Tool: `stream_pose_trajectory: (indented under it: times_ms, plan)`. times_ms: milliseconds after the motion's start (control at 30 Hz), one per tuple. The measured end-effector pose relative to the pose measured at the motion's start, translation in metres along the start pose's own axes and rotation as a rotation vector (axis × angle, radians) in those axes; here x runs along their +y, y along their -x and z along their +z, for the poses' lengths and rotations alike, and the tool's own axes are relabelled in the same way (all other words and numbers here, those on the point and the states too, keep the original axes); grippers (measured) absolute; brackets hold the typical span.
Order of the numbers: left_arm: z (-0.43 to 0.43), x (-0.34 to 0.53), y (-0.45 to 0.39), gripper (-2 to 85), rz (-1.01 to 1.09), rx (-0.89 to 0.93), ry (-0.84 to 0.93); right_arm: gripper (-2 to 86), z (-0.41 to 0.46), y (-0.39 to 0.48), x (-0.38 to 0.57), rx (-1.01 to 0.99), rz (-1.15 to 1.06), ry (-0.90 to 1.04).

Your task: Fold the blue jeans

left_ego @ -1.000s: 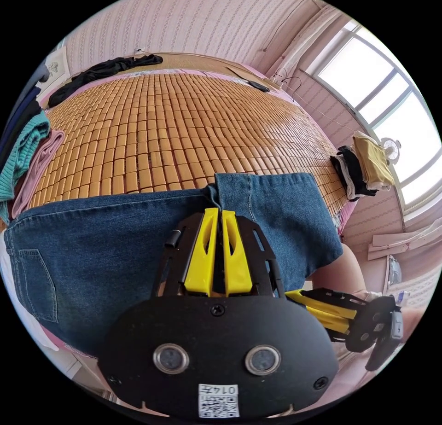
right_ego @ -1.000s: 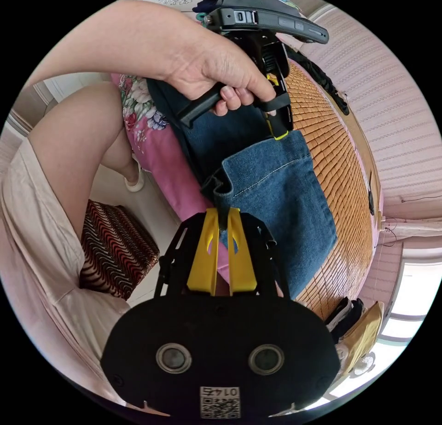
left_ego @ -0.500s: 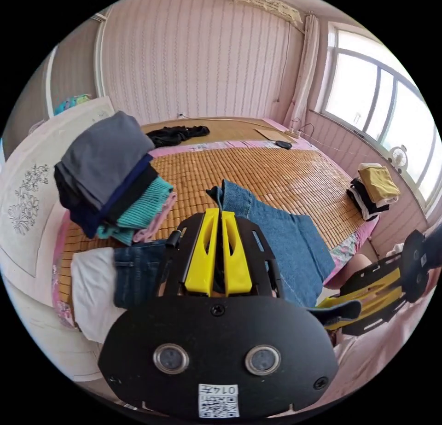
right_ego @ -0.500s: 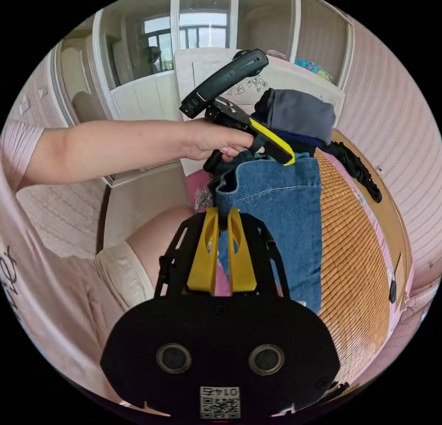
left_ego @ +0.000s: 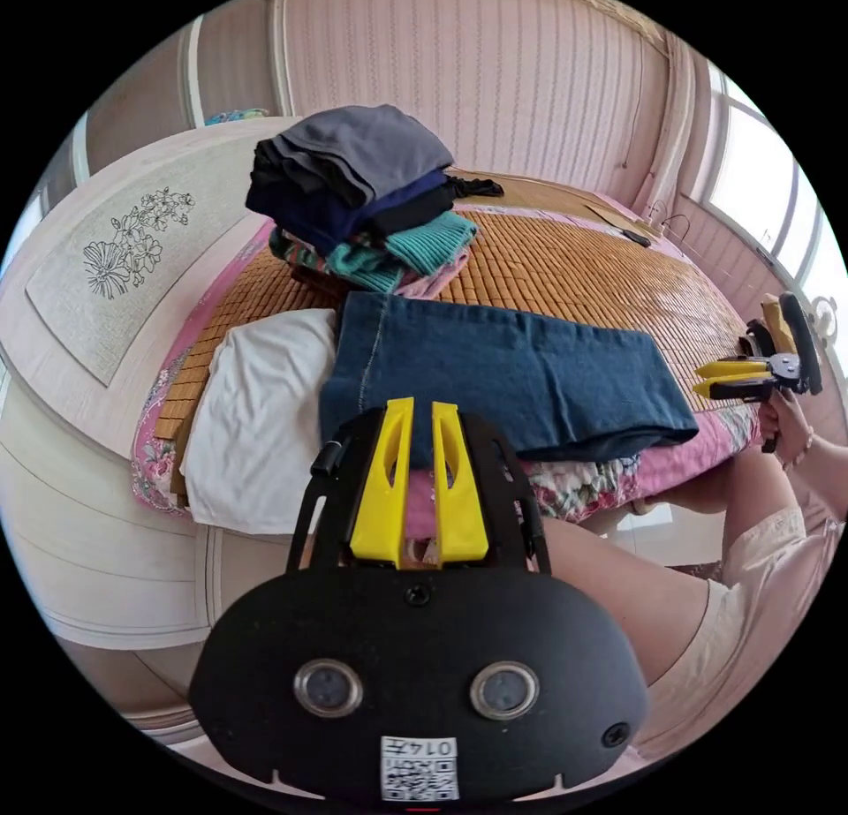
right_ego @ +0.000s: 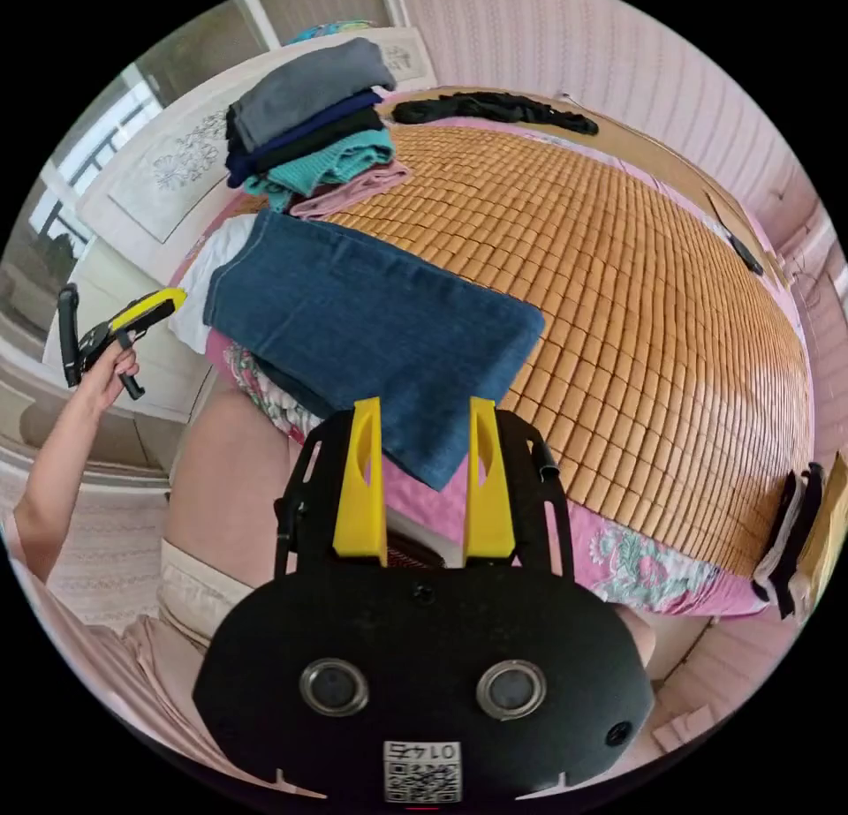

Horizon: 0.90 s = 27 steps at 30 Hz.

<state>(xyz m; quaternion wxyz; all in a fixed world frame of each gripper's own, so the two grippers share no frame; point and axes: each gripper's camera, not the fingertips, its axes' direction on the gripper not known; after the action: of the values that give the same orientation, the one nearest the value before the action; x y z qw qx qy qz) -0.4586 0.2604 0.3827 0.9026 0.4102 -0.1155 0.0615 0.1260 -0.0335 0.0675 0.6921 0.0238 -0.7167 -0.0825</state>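
The blue jeans [left_ego: 503,382] lie folded into a flat rectangle on the bamboo mat [left_ego: 565,276], near the bed's edge, partly over a white cloth [left_ego: 256,409]. My left gripper [left_ego: 415,413] hovers just off the bed edge in front of them, jaws slightly apart and holding nothing. In the right gripper view the jeans [right_ego: 362,320] lie ahead, and my right gripper [right_ego: 422,409] stands wide open and empty above their near corner. The right gripper [left_ego: 738,378] also shows at the right of the left gripper view, and the left gripper [right_ego: 141,312] is held in a hand at the far left.
A stack of folded clothes [left_ego: 353,188] sits just behind the jeans by the headboard [left_ego: 115,259]. A black garment [right_ego: 495,109] lies at the mat's far side, and another clothes pile [right_ego: 808,524] at its end. The person's leg [left_ego: 618,568] is beside the bed.
Both grippers carried the jeans' end over toward the headboard, laid it down and let go. Both now stand open and drawn back from the folded jeans.
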Motion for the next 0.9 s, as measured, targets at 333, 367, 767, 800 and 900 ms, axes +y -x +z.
stream_pose_trajectory:
  times_ms: [333,367,767,800,900]
  plan:
    - [0.091,-0.017,-0.087,-0.6,0.024,0.149,0.275,11.0,0.035,-0.106,0.017,-0.571,0.526,0.143]
    - [0.095,-0.013,-0.088,-0.8,0.031,0.142,0.272,10.3,0.033,-0.104,0.010,-0.563,0.504,0.150]
    - [0.089,-0.003,-0.116,-1.0,0.134,0.189,0.269,1.6,-0.048,-0.107,-0.011,-0.455,0.242,0.068]
    - [0.089,-0.004,-0.126,-1.0,0.135,0.217,0.264,1.6,-0.054,-0.114,-0.008,-0.440,0.251,0.064]
    - [0.082,0.002,-0.158,-1.0,0.184,0.299,0.218,1.6,-0.080,-0.155,0.010,-0.370,0.379,0.030]
